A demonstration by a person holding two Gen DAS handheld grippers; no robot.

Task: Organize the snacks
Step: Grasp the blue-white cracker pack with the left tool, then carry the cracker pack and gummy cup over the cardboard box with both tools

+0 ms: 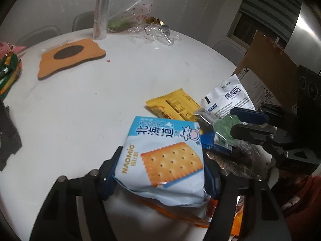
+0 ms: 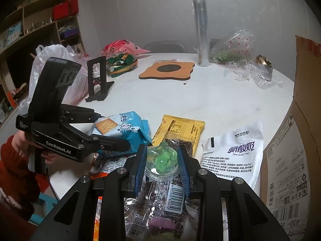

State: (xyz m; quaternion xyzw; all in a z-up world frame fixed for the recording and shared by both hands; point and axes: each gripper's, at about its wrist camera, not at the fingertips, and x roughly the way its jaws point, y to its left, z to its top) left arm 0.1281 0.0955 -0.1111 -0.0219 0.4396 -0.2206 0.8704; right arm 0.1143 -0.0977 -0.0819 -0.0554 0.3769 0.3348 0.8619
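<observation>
My left gripper point(image 1: 160, 156) is shut on a light blue cracker packet point(image 1: 162, 156) and holds it above the white round table point(image 1: 90, 104). The packet also shows in the right wrist view point(image 2: 122, 128), held by the left gripper point(image 2: 112, 130). My right gripper point(image 2: 161, 156) is shut on a clear jelly cup with a green centre point(image 2: 162, 160); in the left wrist view the right gripper point(image 1: 232, 122) grips the cup point(image 1: 224, 126). Below lie a yellow snack packet point(image 2: 180, 130), a white yogurt pouch point(image 2: 234, 152) and a clear seed-bar wrapper with a barcode point(image 2: 166, 200).
An open cardboard box point(image 2: 291, 150) stands at the table's right edge. At the back are an orange coaster point(image 2: 167, 70), a foil roll point(image 2: 200, 32), crumpled clear plastic point(image 2: 250, 72), a green candy bag point(image 2: 120, 64), a black stand point(image 2: 99, 80) and a white plastic bag point(image 2: 50, 60).
</observation>
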